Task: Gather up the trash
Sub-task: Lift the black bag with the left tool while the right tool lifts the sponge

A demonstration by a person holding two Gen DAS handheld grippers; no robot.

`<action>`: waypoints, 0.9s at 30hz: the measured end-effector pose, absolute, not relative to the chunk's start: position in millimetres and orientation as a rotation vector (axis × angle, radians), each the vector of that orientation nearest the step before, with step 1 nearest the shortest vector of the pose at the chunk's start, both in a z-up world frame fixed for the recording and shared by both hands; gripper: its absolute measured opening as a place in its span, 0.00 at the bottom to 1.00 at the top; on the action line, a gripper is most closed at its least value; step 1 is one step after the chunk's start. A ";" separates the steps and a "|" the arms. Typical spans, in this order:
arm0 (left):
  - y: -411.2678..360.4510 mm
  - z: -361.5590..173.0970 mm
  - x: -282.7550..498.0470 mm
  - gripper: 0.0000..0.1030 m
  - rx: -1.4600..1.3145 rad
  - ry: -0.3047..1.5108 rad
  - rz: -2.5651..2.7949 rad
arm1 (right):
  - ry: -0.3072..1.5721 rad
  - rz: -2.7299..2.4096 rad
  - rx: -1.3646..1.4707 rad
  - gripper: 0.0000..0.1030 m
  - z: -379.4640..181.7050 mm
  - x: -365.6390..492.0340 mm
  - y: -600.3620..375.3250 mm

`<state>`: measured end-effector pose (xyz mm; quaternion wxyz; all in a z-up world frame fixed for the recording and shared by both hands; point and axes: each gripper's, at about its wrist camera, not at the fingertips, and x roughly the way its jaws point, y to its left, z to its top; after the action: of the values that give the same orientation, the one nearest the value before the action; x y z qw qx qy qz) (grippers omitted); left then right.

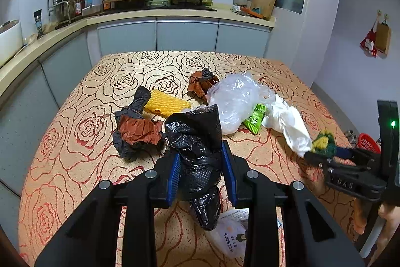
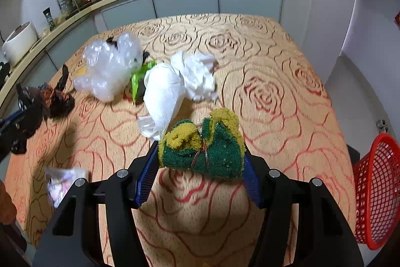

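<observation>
My left gripper (image 1: 201, 167) clamped on black bag (image 1: 200, 157): light, limp, slippery, so grip bunched middle. My right gripper (image 2: 201, 167) holds sponge (image 2: 203, 144): soft, squashy, light.

Glossy, wrinkled black plastic bag (image 1: 197, 154) between ribbed blue pads (image 1: 175, 175) of the matt black plastic left tool (image 1: 201, 167). Coarse, fibrous green-and-yellow scouring sponge (image 2: 203, 145) in the right tool (image 2: 200, 167). Crumpled white paper towel (image 2: 172, 84); clear, shiny plastic film (image 2: 110, 66); creased matt brown paper (image 1: 140, 129); red plastic mesh basket (image 2: 375, 192). Table (image 2: 275, 91) covered in rose-patterned cloth.
</observation>
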<state>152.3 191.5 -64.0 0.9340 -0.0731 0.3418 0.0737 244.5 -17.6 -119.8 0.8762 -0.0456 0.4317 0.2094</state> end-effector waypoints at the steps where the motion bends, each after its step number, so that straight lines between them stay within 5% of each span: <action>1: 190.9 -63.0 151.8 0.29 -0.148 0.697 0.150 | 0.902 0.435 -0.098 0.57 -121.5 243.4 -18.5; 25: 180.8 -46.5 140.9 0.29 -0.123 0.660 0.143 | 0.924 0.523 -0.103 0.61 -124.3 207.1 -36.6; 27: 179.5 -45.7 139.4 0.29 -0.120 0.657 0.142 | 0.937 0.543 -0.096 0.72 -124.6 204.8 -38.7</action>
<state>139.4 179.5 -45.7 0.9423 -0.0588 0.3220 0.0697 204.8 -38.7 -124.6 0.8559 -0.0457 0.4458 0.2583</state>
